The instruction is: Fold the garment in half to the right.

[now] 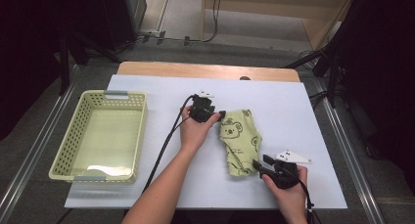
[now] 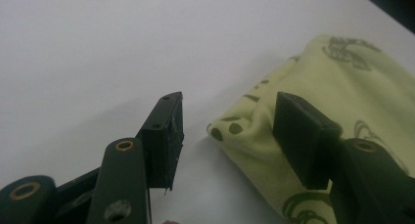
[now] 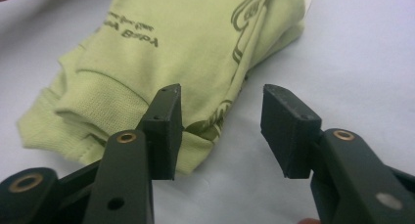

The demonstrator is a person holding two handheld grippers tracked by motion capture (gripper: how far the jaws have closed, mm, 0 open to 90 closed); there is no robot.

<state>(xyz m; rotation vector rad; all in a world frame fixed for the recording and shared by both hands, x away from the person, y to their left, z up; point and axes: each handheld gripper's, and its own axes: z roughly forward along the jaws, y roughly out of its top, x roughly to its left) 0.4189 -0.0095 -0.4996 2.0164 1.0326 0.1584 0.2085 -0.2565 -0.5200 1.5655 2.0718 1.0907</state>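
On the white bench (image 1: 147, 185), in the middle, lies my little green cloth (image 1: 241, 142) with a koala picture on it. It is folded up small and lies flat. My left gripper (image 1: 219, 115) is at the far left corner of the cloth. Its jaws are spread, and that corner (image 2: 230, 131) sits between them, but the pads do not press on it. My right gripper (image 1: 258, 165) is at the near edge of the cloth. Its jaws are spread too, one jaw over the folded edge (image 3: 195, 150) and one over the bare bench, and nothing is pinched. So I hold nothing right now. I think the folding is mostly done, because the cloth is already a neat small bundle. What is left, I guess, is to pinch it at both ends, lift it, and put it away. Off to the left, well apart from the cloth, sits a light green basket (image 1: 73, 141) with nothing in it.
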